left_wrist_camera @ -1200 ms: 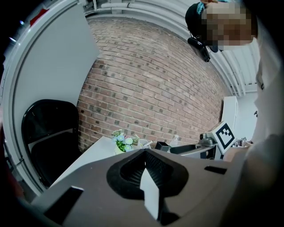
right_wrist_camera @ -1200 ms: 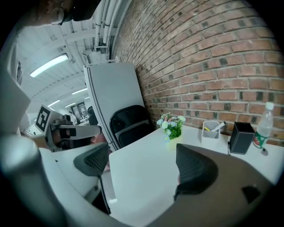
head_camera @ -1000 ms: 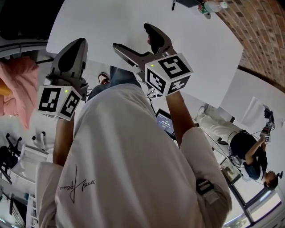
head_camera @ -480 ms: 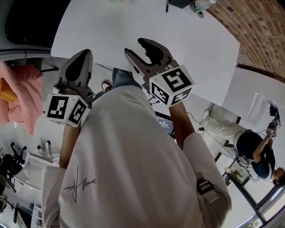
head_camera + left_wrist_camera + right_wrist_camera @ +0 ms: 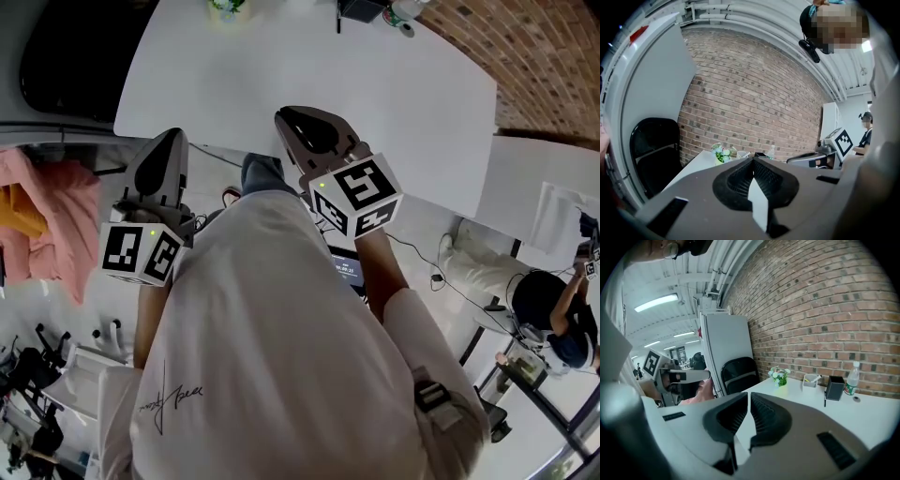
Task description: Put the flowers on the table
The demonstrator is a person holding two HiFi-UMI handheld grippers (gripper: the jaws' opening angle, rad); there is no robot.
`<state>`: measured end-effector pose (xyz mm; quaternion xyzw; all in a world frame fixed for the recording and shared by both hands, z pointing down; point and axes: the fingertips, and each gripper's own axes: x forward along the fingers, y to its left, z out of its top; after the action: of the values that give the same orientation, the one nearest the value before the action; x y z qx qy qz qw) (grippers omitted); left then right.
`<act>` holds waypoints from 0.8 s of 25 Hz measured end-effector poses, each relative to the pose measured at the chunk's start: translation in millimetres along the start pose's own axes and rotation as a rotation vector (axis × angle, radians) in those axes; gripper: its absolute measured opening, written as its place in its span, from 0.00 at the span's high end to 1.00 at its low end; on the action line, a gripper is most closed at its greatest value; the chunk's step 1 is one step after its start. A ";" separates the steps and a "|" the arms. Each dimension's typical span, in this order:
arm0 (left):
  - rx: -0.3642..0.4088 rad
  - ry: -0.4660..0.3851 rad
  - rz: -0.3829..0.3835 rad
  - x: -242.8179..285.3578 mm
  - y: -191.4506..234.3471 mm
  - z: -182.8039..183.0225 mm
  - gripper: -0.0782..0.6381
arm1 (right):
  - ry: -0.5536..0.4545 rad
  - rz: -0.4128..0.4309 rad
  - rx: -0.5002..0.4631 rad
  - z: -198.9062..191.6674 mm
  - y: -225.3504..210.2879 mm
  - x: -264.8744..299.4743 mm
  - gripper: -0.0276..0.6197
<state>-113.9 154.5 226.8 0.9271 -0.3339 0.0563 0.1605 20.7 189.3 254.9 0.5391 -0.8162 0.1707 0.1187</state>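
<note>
Flowers [image 5: 225, 6], a small white-and-green bunch in a pot, stand on the white table [image 5: 309, 66] at its far end, close to the brick wall [image 5: 825, 310]. Along that same wall side of the table, further from the flowers, are a clear cup [image 5: 810, 380] with a pen in it, a black pen holder [image 5: 834, 387] and a water bottle [image 5: 852, 379]. A black chair [image 5: 738, 373] stands just off the table's end nearest the flowers.

Both grippers hang over the floor at the table's near edge, well apart from the flowers, and both point towards the table. The left gripper [image 5: 164, 145] has its jaws pressed together with nothing between them; its own view shows the ribbed pads [image 5: 740, 176] meeting in one line. The right gripper [image 5: 292, 122] reaches just over the near edge; its jaws have just been closing and now stand together save for a thin slit, empty.

A pink cloth [image 5: 47, 216] lies off the table's left side, and a seated person [image 5: 544, 314] is off its right side, beyond a second white tabletop [image 5: 525, 178].
</note>
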 end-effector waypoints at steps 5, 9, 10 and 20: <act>0.006 -0.002 -0.002 -14.7 -6.4 -3.5 0.88 | -0.034 -0.001 -0.024 5.7 13.3 -16.6 0.92; -0.003 -0.001 -0.008 -25.5 -11.4 -9.9 0.88 | -0.042 -0.003 -0.019 3.6 23.4 -27.5 0.92; -0.003 -0.002 -0.009 -26.6 -12.3 -11.1 0.88 | -0.043 -0.003 -0.022 3.0 24.8 -29.3 0.92; -0.014 -0.030 0.008 -37.0 -9.5 -18.7 0.88 | -0.066 -0.061 0.022 -4.8 33.8 -35.2 0.92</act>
<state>-136.3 190.0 234.2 0.9255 -0.3402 0.0405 0.1615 3.4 233.0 240.8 0.5704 -0.8008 0.1582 0.0912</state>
